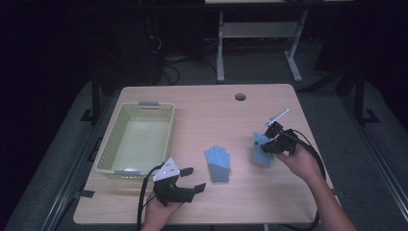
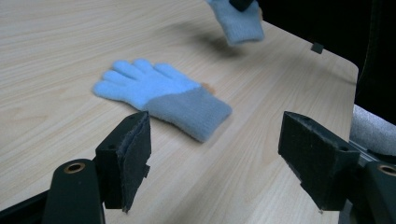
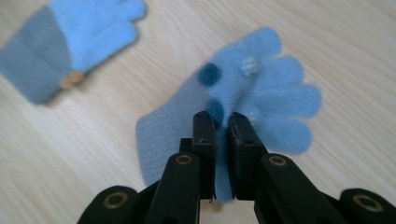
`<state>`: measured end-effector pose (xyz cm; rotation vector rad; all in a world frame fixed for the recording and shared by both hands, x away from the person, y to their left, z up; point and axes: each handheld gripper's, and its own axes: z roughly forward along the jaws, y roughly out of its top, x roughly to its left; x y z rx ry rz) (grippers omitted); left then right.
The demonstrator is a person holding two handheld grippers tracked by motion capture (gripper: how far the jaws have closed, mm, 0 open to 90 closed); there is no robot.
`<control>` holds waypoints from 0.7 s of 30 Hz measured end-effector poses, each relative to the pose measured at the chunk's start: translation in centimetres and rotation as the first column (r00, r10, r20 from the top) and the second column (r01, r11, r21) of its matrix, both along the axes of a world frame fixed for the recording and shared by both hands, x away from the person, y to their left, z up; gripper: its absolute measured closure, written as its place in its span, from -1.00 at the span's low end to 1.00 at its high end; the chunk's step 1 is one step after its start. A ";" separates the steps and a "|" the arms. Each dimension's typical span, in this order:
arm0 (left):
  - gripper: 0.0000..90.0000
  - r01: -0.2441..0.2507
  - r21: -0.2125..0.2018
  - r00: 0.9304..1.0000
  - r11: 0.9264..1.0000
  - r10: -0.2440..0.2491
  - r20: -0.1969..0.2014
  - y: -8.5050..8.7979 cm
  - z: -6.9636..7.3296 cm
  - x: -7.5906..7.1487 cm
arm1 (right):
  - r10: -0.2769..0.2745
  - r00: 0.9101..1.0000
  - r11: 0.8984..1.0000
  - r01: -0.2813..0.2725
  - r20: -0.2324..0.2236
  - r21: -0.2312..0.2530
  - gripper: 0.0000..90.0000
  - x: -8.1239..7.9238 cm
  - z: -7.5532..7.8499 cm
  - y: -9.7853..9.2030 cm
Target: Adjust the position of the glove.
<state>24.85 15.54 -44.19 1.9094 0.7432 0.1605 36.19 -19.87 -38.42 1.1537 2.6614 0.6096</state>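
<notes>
Two light blue knit gloves with grey-blue cuffs. One glove [image 1: 218, 163] [image 2: 161, 97] [image 3: 70, 44] lies flat on the wooden table, fingers pointing away from me. The other glove [image 1: 262, 151] [image 2: 238, 21] [image 3: 261, 102], dotted with dark and pale spots, hangs just above the table, pinched at its middle by my right gripper [image 1: 271, 143] [image 3: 223, 128], which is shut on it. My left gripper [image 1: 187, 178] [image 2: 215, 154] rests near the table's front edge, open, its jaws wide apart and bare, aimed at the flat glove's cuff.
A pale yellow-green plastic basket [image 1: 108, 139] stands at the table's left side with nothing in it. A round cable hole [image 1: 240, 96] is at the back of the table. The right table edge [image 2: 345, 70] lies near the lifted glove.
</notes>
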 end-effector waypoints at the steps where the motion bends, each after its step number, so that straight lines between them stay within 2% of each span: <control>1: -0.44 -0.002 0.000 1.000 1.000 0.002 0.003 0.0 0.1 0.0 | 0.005 1.000 1.000 -0.005 0.000 0.003 0.84 0.0 0.2 0.2; 3: -0.44 -0.001 0.004 1.000 1.000 0.001 0.014 0.1 0.2 -0.1 | 0.022 1.000 1.000 -0.021 0.011 -0.006 0.84 0.0 0.7 0.6; 11: -0.44 -0.013 -0.012 1.000 1.000 0.013 0.004 0.2 0.1 0.0 | 0.083 0.996 0.997 -0.083 0.043 -0.004 0.84 -0.5 2.6 2.3; 21: -0.44 -0.008 -0.004 1.000 1.000 0.008 0.008 0.2 0.2 -0.1 | 0.183 0.982 0.983 -0.183 0.054 0.005 0.84 -0.7 3.1 5.2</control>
